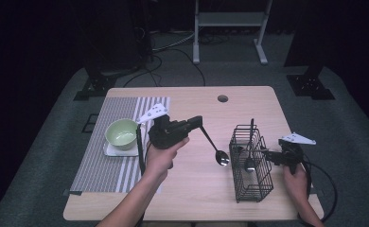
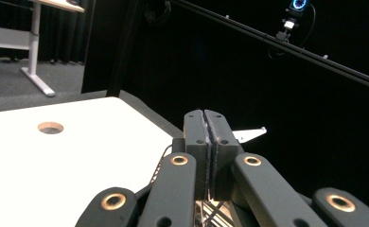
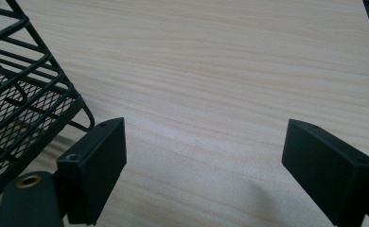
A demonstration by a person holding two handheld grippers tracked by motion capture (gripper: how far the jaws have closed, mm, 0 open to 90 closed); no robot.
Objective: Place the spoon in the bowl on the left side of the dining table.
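Left gripper (image 1: 199,122), your closed one, pinches a black-handled spoon (image 1: 215,149) by its handle.
Your right gripper (image 1: 270,155) stands wide open, empty, just beside the wire cutlery basket (image 1: 251,182).

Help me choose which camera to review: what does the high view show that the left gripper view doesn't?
High view: the left gripper holding a spoon by its handle above the table, a green bowl on a striped placemat, a black wire basket with a utensil standing in it, and the right gripper beside that basket. Left gripper view: its fingers pressed together close up, and a ring-lit camera above a dark rail. Shared: the pale table with its round hole.
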